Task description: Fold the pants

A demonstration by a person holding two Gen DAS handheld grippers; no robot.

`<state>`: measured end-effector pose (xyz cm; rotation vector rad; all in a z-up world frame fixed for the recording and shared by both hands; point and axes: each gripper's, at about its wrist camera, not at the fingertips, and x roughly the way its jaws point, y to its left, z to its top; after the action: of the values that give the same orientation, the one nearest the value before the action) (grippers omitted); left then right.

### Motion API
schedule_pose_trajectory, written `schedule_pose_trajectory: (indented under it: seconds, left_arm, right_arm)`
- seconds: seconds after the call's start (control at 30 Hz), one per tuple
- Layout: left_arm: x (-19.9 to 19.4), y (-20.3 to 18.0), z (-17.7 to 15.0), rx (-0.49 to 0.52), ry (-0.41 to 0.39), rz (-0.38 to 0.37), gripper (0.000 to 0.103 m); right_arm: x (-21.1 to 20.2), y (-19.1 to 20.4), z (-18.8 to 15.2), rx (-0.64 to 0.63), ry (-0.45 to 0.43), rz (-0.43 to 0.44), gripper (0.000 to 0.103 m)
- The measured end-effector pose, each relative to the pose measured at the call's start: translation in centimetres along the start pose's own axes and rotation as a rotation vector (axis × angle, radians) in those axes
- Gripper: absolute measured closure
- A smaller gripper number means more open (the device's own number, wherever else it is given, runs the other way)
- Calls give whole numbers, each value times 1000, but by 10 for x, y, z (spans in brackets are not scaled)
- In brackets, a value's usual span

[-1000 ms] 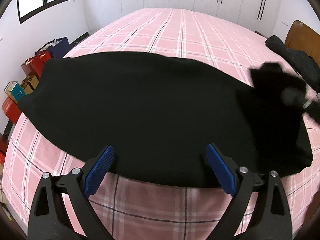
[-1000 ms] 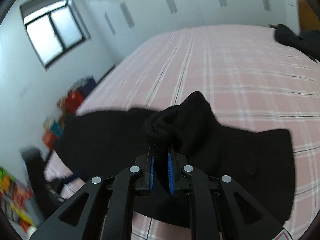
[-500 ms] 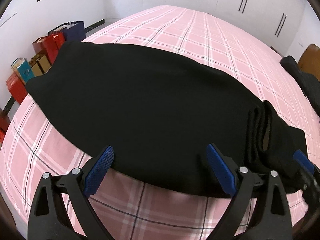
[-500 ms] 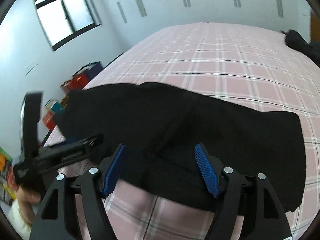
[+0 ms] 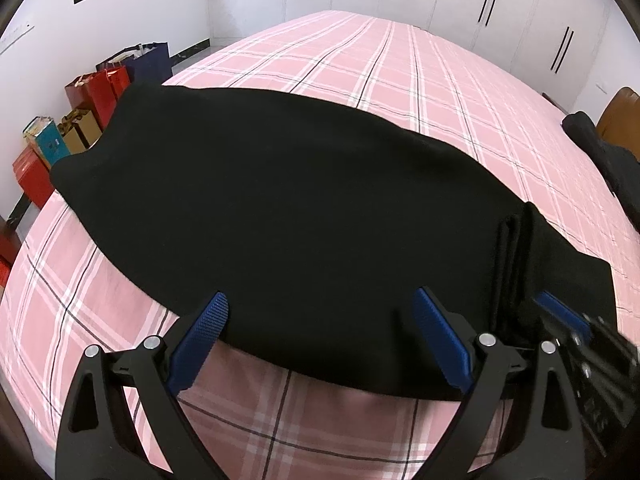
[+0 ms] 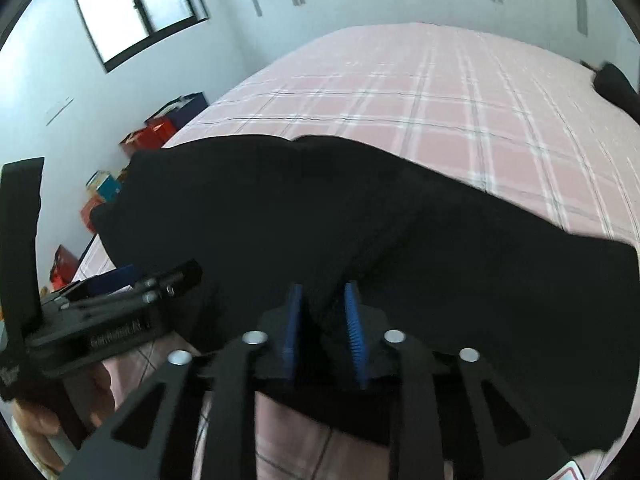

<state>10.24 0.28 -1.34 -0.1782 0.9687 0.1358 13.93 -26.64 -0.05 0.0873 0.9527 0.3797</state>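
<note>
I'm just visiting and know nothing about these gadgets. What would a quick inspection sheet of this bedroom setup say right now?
Surface: bed with pink plaid sheet, smooth.
Job's things: black fabric pants spread flat along the near edge, a folded ridge at their right end.
Clutter: dark clothing pile at the far right of the bed.
Grippers: left gripper open, blue pads wide over the pants' near hem; right gripper has just been closing, pads narrow, black fabric between them; contact unclear through blur.
Cables: nothing seen.
Surroundings: red and navy gift bags on the floor, white wardrobe doors, window.
</note>
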Motion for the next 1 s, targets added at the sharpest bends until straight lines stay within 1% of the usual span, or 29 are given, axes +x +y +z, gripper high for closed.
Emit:
schedule_pose_trajectory:
  seconds: [0.03,0.07,0.1,0.23,0.27,0.33,0.37,0.4,0.43,0.5,0.53,0.57,0.6,0.63,0.67,0.7,0.73,0.77,0.83,0.9,0.93,0.97,1.0]
  left_arm:
    - [0,0,0,-2,0,-1,12]
    - [-1,0,0,-5,-1,-2,12]
    - [-2,1,0,-6,-3,-3,12]
    - [-1,1,-1,8,-1,0,12]
    - [-1,0,-2,7,-2,1,12]
    - [-1,1,0,0,-8,5,12]
    - [-1,0,0,-5,-11,8,12]
    - [-2,2,1,-13,-16,11,12]
    - [-2,5,2,-25,-20,15,12]
    - [-3,9,4,-48,-26,16,12]
    - [-3,11,5,-57,-28,16,12]
    - [-4,14,6,-68,-30,15,12]
    - [-4,15,7,-74,-31,12,12]
    - [-3,15,7,-75,-29,10,12]
    - [-3,16,7,-72,-29,18,14]
    - [-2,17,7,-68,-27,54,11]
    - [-2,18,7,-65,-26,51,10]
    - [-1,20,7,-74,-18,28,10]
    - [-3,20,8,-87,-31,13,10]
    - [-4,15,9,-70,-39,3,10]
    - [-4,13,8,-64,-36,-6,10]
    - [-3,9,7,-54,-32,-26,10]
    - [-3,3,6,-42,-32,-42,10]
  right_arm:
    - [-5,0,-5,-4,-14,-23,55]
    - [-10,3,-10,-28,-27,-47,49]
    - [-11,4,-12,-47,-28,-54,45]
    - [-3,15,-15,-164,-2,-91,45]
    - [5,18,-16,-209,16,-120,47]
    - [17,22,-19,-279,34,-163,68]
    - [19,23,-18,-297,21,-166,76]
    - [19,23,-15,-286,19,-171,86]
    - [16,22,-10,-268,13,-174,86]
    - [-4,22,6,-209,-53,-127,86]
    - [-16,26,15,-192,-92,-87,86]
    - [-20,30,21,-193,-105,-57,86]
    - [-18,35,26,-198,-95,-22,84]
    - [-11,39,27,-200,-71,-5,78]
    - [4,42,24,-213,-23,1,74]
    - [20,43,17,-224,33,-4,74]
    - [31,41,11,-224,75,-15,73]
    - [29,39,3,-211,61,-10,71]
    - [4,29,-1,-148,-7,9,70]
    - [-38,6,-8,-48,-102,-3,70]
    - [-56,-8,-13,-5,-140,-36,67]
    - [-75,-28,-23,50,-166,-90,64]
    - [-88,-46,-33,95,-172,-144,59]
